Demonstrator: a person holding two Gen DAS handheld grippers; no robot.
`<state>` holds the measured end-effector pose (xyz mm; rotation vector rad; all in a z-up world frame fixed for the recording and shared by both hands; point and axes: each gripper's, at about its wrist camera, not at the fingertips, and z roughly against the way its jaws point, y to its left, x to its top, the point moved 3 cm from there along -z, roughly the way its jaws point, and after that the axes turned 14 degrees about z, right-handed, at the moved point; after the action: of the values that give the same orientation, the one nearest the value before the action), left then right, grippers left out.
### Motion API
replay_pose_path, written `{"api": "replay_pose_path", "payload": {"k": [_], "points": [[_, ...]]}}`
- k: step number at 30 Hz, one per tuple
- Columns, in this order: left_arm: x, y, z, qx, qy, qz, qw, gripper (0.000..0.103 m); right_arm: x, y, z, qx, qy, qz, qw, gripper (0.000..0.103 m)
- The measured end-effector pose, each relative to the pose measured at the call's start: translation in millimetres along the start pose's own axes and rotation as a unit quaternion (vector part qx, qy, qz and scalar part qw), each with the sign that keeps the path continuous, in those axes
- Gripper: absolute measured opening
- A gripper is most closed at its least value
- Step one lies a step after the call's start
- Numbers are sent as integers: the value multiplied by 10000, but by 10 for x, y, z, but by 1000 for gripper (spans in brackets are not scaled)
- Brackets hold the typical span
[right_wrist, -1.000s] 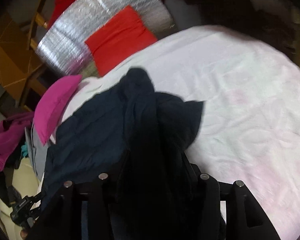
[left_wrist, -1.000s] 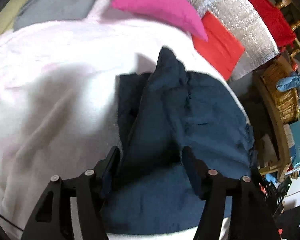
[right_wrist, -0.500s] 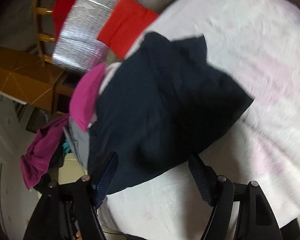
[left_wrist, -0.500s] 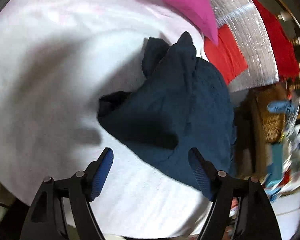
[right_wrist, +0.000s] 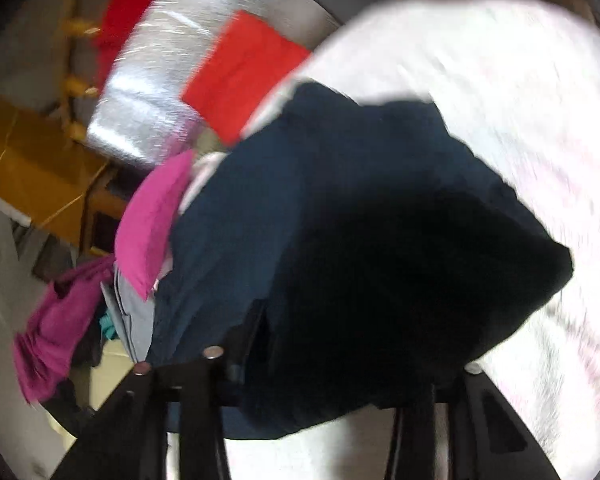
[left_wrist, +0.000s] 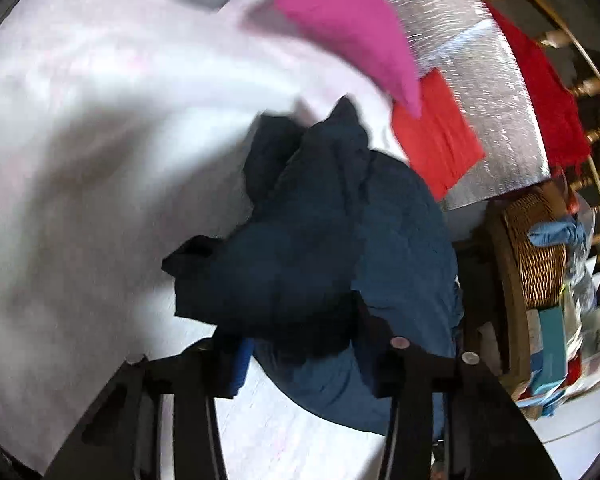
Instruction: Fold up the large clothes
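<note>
A dark navy garment lies bunched on a white sheet, folded over itself in a thick heap. My left gripper is open, its fingers standing either side of the heap's near edge, the cloth lying between them. In the right wrist view the same garment fills the middle and covers the right gripper's fingertips, so how the jaws stand is hidden. Both views are blurred by motion.
A magenta pillow, a red cloth and a silver quilted mat lie at the far side. A wicker basket with clutter stands at the right. In the right wrist view, a magenta garment hangs at left.
Both grippers pulled back from the garment half a second ago, then moved in close again. The navy heap has shifted and is more bunched; it now lies between and over the fingers.
</note>
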<state>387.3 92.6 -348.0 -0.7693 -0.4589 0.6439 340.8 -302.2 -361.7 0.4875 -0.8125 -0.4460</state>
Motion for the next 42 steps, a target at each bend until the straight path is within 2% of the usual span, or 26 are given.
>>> {"api": "replay_pose_path", "payload": {"k": [2,4,5,6,8,11,14,16,18,20,23,24,26,27,30,33,34,36,37,38,40,42], "points": [[-15,-51,36,20,-138,-219,9997,44,24,41,51,9,-117,157,9998,43],[-38,31,-73,432,65,-166,9989,45,-41,-78,-20,-57,235,-43,9997,46],[-35,82,-112,526,156,-51,9985,47,-82,-149,-84,-67,489,-286,9984,48],[-27,136,-120,558,224,112,9981,54,-97,-181,-121,29,605,-532,9967,49],[-5,192,-65,526,292,259,9979,62,-75,-240,-54,231,665,-739,9948,49],[-7,217,138,642,29,114,9979,64,-90,-329,84,432,807,-901,9917,50],[-2,190,300,822,-322,-252,9958,70,-126,-528,339,353,790,-1169,9894,53],[31,180,375,1014,-600,-491,9918,73,-77,-661,514,-25,541,-1174,9916,71],[79,176,378,1257,-770,-711,9865,73,12,-768,613,-432,253,-1170,9919,71],[103,175,309,1333,-796,-716,9853,73,50,-829,569,-420,208,-1278,9907,71],[125,195,143,1434,-653,-677,9852,74,93,-704,246,-264,463,-1313,9899,71],[122,168,90,1517,-700,-773,9829,73,100,-646,132,-249,580,-1185,9910,71],[91,93,11,1693,-818,-1075,9763,73,110,-557,49,-292,612,-969,9930,65],[68,55,9,1681,-859,-1218,9744,69,122,-477,25,-299,607,-779,9947,51],[7,-50,0,1755,-1026,-1604,9659,63,205,-241,125,-403,384,-193,9983,40],[-6,-88,12,1856,-1154,-1771,9596,62,262,-95,209,-349,95,116,9993,40],[-11,-102,5,1893,-1195,-1824,9574,62,260,-105,181,-440,144,140,9988,41],[-42,-147,7,1964,-1301,-2008,9509,62,192,-183,2,-800,598,51,9950,45],[-60,-168,21,2004,-1355,-2099,9473,62,190,-198,-26,-841,660,7,9943,46],[-90,-206,21,2094,-1454,-2282,9397,62,214,-177,-15,-803,636,-37,9947,46],[-131,-254,33,2177,-1566,-2483,9308,62,259,-148,49,-687,584,-78,9959,53],[-159,-299,36,2262,-1678,-2692,9210,62,270,-152,100,-691,591,-199,9957,55]]}}
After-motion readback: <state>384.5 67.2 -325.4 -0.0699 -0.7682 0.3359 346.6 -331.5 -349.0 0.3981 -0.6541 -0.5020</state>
